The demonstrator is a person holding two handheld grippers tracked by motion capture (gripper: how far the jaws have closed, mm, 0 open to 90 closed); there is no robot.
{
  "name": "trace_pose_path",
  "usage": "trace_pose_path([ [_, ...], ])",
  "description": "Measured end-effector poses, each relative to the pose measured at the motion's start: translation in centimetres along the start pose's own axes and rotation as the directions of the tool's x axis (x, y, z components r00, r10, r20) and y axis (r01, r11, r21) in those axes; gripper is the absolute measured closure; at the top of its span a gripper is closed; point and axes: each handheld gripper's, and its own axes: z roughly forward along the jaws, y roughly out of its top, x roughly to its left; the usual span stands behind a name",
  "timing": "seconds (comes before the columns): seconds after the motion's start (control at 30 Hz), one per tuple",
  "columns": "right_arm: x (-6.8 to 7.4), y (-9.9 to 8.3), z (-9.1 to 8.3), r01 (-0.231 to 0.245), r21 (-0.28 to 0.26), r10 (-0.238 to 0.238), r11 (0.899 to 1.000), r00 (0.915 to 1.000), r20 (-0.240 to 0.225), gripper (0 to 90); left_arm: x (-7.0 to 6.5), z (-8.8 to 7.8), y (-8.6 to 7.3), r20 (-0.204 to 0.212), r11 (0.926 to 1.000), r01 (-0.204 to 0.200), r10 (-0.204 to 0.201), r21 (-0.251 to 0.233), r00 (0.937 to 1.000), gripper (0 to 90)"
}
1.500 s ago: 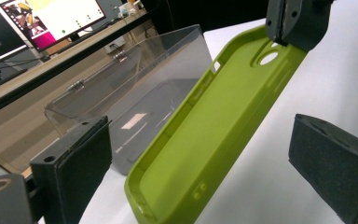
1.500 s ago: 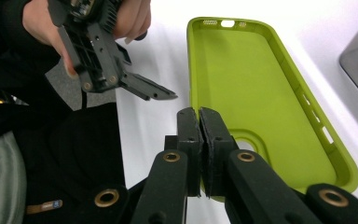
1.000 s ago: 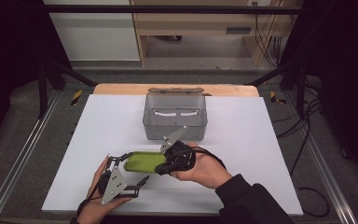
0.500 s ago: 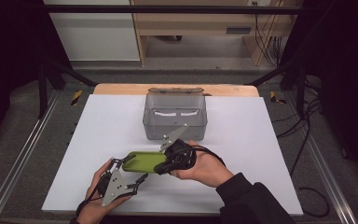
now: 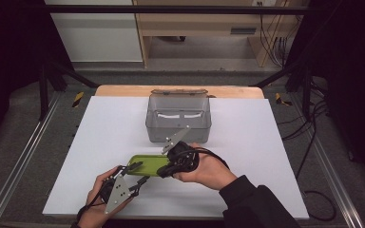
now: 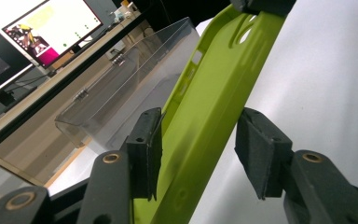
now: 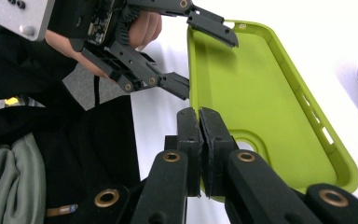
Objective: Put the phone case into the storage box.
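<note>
Your right gripper (image 7: 199,154) pinches the green phone case (image 7: 261,107) rim; left gripper (image 6: 200,149) jaws, just closing, straddle it without gripping.

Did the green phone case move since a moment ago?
No. The green phone case sits at the same spot in front of the clear box, while the left gripper jaws have just been closing around its end.

A white table (image 5: 100,142) holds a clear plastic box (image 5: 178,118) near its far edge. Closer to the person lies a green phone case (image 5: 148,165). The right gripper (image 5: 167,172) grips the case at one end. The left gripper (image 5: 134,175) is at the other end, and its jaws have just been closing around the case.
</note>
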Motion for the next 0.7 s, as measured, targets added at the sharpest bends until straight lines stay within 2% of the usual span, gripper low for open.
trace_pose_path([
  [0.4, -0.04, 0.11, -0.30, -0.006, -0.003, 0.006, 1.000, 1.0000, -0.006, 88.0, 0.01, -0.13, -0.03, -0.023, 0.9991, -0.042, 0.042, 0.011, 0.9989, 59.4],
  [0.7, -0.06, 0.19, -0.38, -0.001, 0.006, 0.001, 1.000, 0.9999, -0.010, 88.0, -0.07, -0.12, -0.03, -0.022, 0.9978, -0.062, 0.063, 0.021, 0.9978, 65.4],
])
